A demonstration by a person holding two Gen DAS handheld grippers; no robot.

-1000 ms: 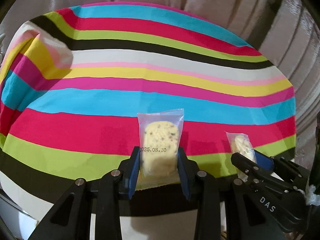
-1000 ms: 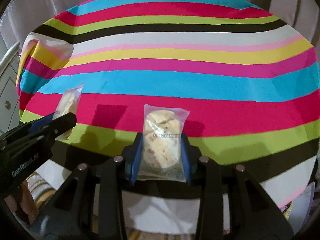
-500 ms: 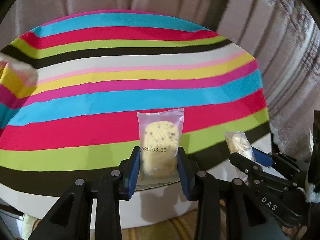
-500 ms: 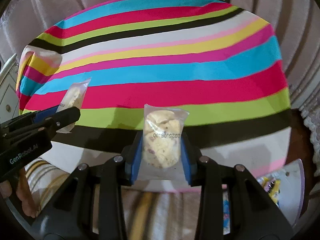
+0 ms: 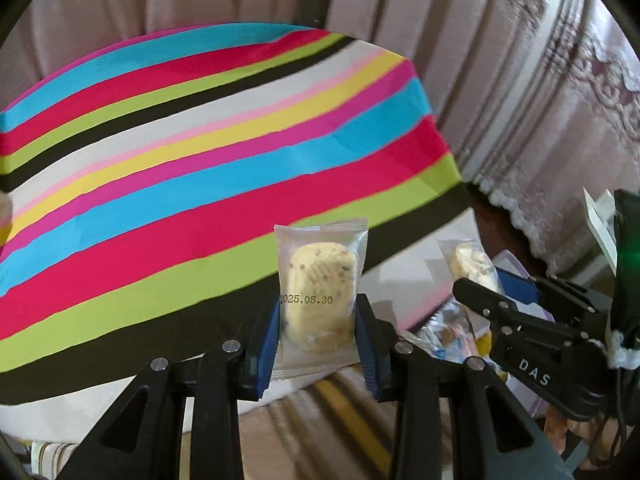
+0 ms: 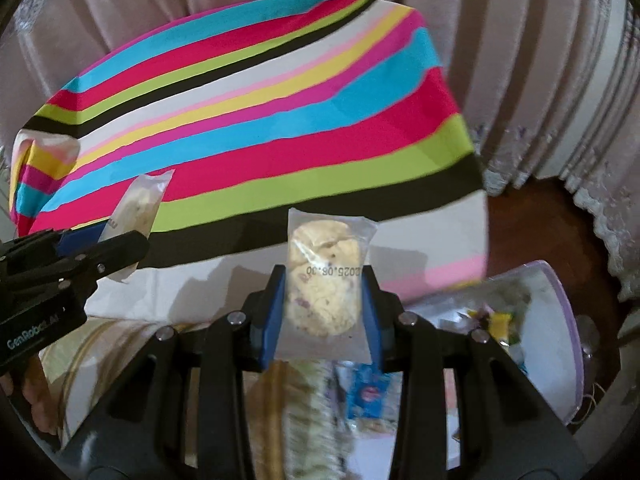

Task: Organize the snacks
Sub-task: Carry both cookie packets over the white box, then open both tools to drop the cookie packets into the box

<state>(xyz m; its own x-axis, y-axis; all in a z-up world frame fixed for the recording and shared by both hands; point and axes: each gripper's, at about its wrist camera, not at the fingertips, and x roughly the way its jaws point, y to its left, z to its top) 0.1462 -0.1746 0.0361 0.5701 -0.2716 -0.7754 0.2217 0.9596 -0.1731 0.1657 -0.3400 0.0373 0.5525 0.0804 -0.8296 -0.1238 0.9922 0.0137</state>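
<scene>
Left wrist view: left gripper (image 5: 318, 320) clenched on a wrapped cookie (image 5: 320, 290), upright, label readable, clear of the striped desk (image 5: 200, 152). Right gripper (image 6: 324, 312) likewise clamped a second cookie pack (image 6: 326, 276), apparently bound for the snack tub (image 6: 560, 320) lower right.

My two fisheye views are evenly bright, bowed and black-vignetted at the edges, with motion blur along the bottom.
</scene>
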